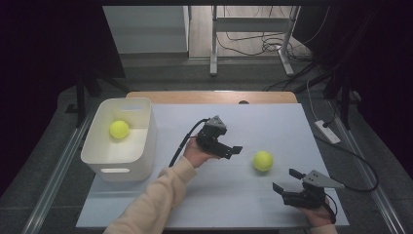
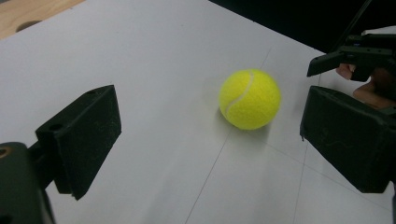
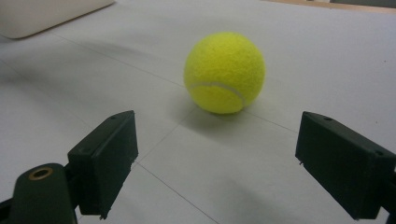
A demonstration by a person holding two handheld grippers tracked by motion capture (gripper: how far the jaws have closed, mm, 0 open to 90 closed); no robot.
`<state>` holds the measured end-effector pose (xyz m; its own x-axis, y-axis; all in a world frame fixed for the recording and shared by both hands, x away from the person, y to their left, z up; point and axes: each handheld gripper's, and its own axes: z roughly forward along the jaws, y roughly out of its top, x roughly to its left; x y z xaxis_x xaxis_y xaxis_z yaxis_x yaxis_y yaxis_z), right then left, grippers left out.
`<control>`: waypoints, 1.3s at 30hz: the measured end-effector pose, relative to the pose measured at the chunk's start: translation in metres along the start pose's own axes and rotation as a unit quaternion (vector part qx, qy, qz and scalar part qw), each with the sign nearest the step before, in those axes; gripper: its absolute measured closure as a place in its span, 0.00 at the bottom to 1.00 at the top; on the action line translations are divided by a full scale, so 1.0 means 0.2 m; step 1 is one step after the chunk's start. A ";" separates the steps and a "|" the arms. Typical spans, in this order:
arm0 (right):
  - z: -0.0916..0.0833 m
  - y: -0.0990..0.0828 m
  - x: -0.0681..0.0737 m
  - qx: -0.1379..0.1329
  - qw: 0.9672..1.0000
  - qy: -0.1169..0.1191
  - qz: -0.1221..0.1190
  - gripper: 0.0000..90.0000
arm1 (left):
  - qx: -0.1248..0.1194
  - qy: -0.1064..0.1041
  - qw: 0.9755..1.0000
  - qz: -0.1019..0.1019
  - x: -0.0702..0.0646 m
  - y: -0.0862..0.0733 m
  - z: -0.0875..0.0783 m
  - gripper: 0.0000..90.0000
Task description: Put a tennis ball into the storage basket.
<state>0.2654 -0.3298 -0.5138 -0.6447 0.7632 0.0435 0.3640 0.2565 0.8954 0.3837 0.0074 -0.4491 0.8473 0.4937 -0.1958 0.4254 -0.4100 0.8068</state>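
Tennis ball (image 1: 262, 160), bright yellow-green with a white seam, lies loose on the white table sheet (image 1: 272, 122), right of the middle, touching neither gripper. It looks light and springy, and its felt should give the pads good friction; being round, it will likely roll off at the first sideways nudge. The safest hold seems to be across its widest part, one pad on each side, level with the middle of the ball. No brand mark or print can be read on the felt; if there is one, it may be turned away or too faint in this dim light.

Just to its left, the left gripper (image 1: 233, 151) points toward it with its jaws wide apart and nothing between them; in the left gripper view the ball (image 2: 250, 99) sits ahead of the gap and toward the right-hand jaw. Nearer the person, the right gripper (image 1: 286, 181) rests low by the table's front edge, its jaws likewise spread and empty, with the ball (image 3: 224, 72) ahead of them.

Farther off, at the table's left edge, a white plastic bin (image 1: 141, 141) holds a second tennis ball (image 1: 119, 129). The bin carries no legible label.
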 end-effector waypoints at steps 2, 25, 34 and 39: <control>0.00 0.00 0.00 -0.003 1.000 0.000 0.003 0.14 | 0.000 -0.001 1.000 -0.002 0.00 0.00 0.01 0.07; 0.00 0.00 -0.01 -0.002 1.000 0.002 0.001 0.14 | 0.025 -0.043 0.999 0.000 -0.06 0.02 0.20 0.06; 0.00 0.01 0.01 -0.001 1.000 0.005 -0.003 0.14 | 0.030 -0.050 0.998 0.001 -0.07 0.03 0.27 0.06; 0.00 0.01 0.01 0.001 1.000 0.006 -0.003 0.14 | 0.033 -0.053 0.998 -0.001 -0.08 0.03 0.30 0.06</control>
<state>0.2646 -0.3270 -0.5131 -0.6545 0.7549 0.0431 0.3617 0.2625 0.8946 0.3917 -0.0493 -0.4745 0.8736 0.4128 -0.2578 0.4445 -0.4609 0.7681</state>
